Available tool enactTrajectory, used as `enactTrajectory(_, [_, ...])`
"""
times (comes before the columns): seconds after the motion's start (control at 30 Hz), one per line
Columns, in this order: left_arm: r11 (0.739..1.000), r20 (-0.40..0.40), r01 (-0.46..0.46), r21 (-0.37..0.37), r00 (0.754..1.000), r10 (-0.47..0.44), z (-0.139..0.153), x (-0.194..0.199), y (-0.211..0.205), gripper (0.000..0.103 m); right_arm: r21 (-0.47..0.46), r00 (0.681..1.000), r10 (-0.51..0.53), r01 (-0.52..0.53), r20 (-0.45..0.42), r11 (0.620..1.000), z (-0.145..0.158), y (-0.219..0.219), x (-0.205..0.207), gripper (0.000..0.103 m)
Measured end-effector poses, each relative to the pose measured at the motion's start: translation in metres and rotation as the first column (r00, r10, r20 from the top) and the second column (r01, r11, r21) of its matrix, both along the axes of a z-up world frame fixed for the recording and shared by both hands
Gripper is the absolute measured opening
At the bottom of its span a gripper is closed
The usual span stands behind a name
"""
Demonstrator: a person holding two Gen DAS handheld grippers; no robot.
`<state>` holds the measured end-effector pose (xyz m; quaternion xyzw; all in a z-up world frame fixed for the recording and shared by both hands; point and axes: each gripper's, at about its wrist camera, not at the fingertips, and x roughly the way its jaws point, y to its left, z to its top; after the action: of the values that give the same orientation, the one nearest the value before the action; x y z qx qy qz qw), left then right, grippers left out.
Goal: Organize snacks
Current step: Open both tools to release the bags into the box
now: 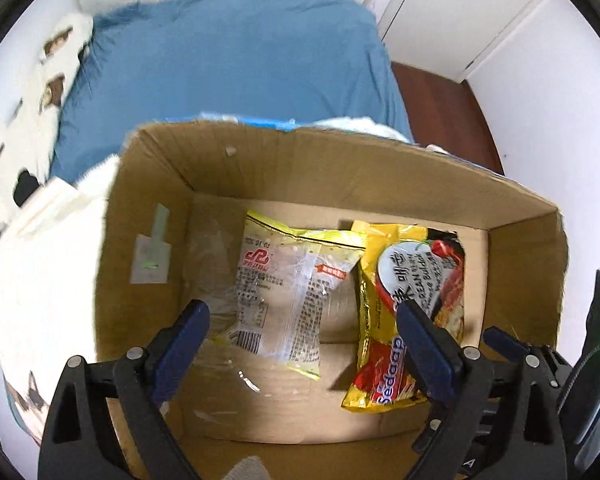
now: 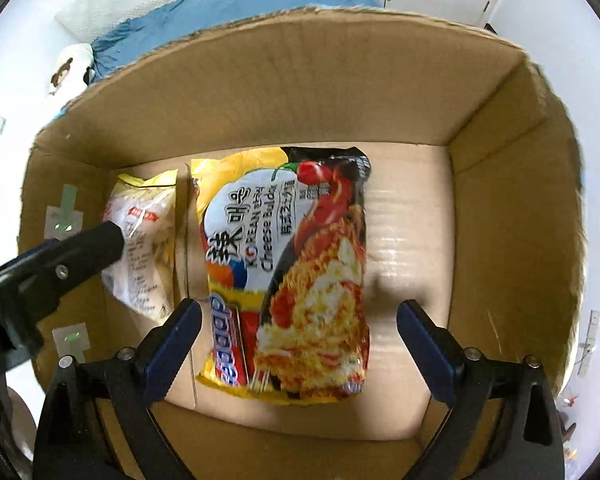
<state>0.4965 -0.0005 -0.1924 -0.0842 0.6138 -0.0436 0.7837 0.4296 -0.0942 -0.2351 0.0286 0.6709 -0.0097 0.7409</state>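
I am seeing two packets lying flat in the cardboard box (image 2: 500, 184): the Sedaap noodle packet (image 2: 288, 276) and the pale snack packet (image 1: 288, 288). Left tool (image 1: 304, 340) and right tool (image 2: 300, 340) are hanging wide open, holding nothing; whether more snacks are waiting, I cannot tell.

Legible markings found on 2 packets lying in the cardboard box (image 2: 500, 128).

Noodle packet (image 2: 288, 272): brand "Sedaap" in white on a blue band at the near end, read in the left wrist view; "KOREAN" and "Cheese Buldak" beside Korean and Chinese characters.

Clear snack packet (image 1: 288, 280): red logo, red banner, barcode and dense small print, all too small to read.
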Motion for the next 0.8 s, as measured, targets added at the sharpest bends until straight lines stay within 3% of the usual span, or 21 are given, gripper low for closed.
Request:
enactTrajectory(0.2, [0.998,0.115,-0.009,0.064,0.993,0.001,0.027,-0.041,0.004,0.096,0.002,0.996,0.007,-0.007,0.094,1.0,0.035,-0.006,-0.051,0.1])
enactTrajectory(0.5, [0.997,0.246,-0.035,0.07,0.969,0.017,0.06,-0.1,0.015,0.096,-0.008,0.97,0.016,-0.014,0.243,1.0,0.097,0.004,-0.102,0.1])
enactTrajectory(0.57, [0.996,0.277,-0.039,0.075,0.961,0.017,0.071,-0.114,0.018,0.096,-0.003,0.964,0.014,-0.014,0.267,1.0,0.129,-0.009,-0.102,0.1])
enactTrajectory(0.8, [0.996,0.348,-0.041,0.074,0.937,0.013,0.102,-0.159,0.016,0.096,0.01,0.943,0.021,-0.026,0.332,1.0,0.16,-0.003,-0.138,0.1])
